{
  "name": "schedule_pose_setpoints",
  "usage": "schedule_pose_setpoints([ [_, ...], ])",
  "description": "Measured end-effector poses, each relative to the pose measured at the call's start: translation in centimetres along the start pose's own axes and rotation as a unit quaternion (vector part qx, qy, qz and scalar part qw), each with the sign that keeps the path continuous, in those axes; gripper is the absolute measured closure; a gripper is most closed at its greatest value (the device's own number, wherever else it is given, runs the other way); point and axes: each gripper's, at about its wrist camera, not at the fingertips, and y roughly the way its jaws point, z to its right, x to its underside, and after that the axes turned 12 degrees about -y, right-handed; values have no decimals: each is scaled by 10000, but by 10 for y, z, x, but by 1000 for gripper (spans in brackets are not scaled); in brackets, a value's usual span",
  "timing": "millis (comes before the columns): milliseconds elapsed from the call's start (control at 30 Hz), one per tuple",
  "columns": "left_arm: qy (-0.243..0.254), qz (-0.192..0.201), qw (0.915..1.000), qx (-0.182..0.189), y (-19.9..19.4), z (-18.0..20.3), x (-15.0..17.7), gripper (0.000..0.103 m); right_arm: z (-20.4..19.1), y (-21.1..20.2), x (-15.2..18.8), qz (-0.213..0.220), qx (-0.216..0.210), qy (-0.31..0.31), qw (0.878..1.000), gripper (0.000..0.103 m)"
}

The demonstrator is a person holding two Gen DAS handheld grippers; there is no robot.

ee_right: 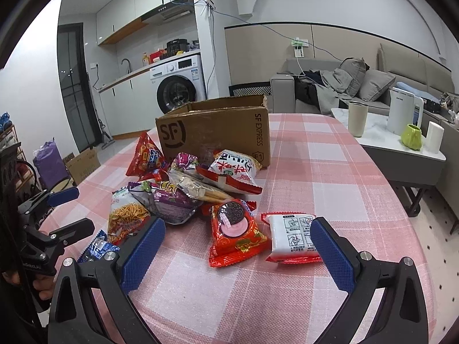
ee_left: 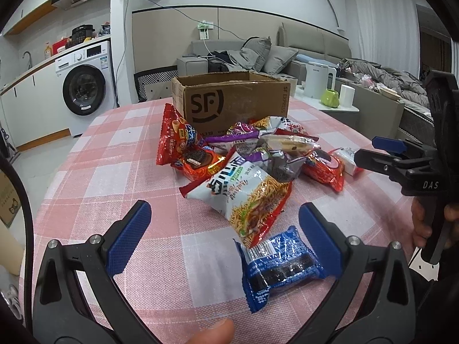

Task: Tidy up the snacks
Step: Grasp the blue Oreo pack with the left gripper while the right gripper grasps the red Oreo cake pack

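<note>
Pink-and-white checked cloth covers the tabletop (ee_left: 114, 154), and the snacks lie heaped around its middle. Toward the far edge stands an open cardboard box (ee_left: 232, 100) printed with "SF", just behind the heap.

Going left to right in the left wrist view: a red packet (ee_left: 172, 137) leans against the box's front; below it lies a red cookie pack (ee_left: 198, 163); a white-and-red noodle snack bag (ee_left: 243, 197) stretches toward the near edge, its lower end overlapping a blue cookie pack (ee_left: 278, 266). Purple bags (ee_left: 241, 137) and a clear wrapper of pale sticks (ee_left: 289, 146) sit in the centre of the pile, then another red cookie pack (ee_left: 324, 169), and a small white packet with red ends (ee_left: 348, 160) apart on the right side.

Left hand-held gripper (ee_left: 225, 236) is released, jaws spread wide, with the blue cookie pack lying on the cloth beside its right finger and touching it. Right hand-held gripper (ee_right: 236, 255) is likewise released, jaws wide, hovering over the cloth with the red cookie pack and the white packet just ahead between its blue pads (ee_right: 143, 255).
</note>
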Motion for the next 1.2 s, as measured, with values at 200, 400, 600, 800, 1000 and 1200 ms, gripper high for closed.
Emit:
schedule_pose_setpoints([
  [200,130,-178,9997,123,2,8,4,1,-2,8,1,-280,-120,-82,9995,0],
  [400,339,-397,9982,280,5,18,9,1,0,20,2,-557,-396,26,9977,0],
  [600,553,-691,9952,411,12,28,20,1,0,36,-3,-845,-428,-36,9955,13],
  [800,537,-1078,9918,424,24,31,27,1,-1,52,-11,-1066,-400,-189,9933,20],
  [1000,442,-1382,9888,362,38,31,29,9,-10,63,-17,-1176,-349,-389,9917,27],
  [1200,398,-1469,9874,436,44,30,28,22,-21,74,-19,-1431,-173,-453,9885,29],
])
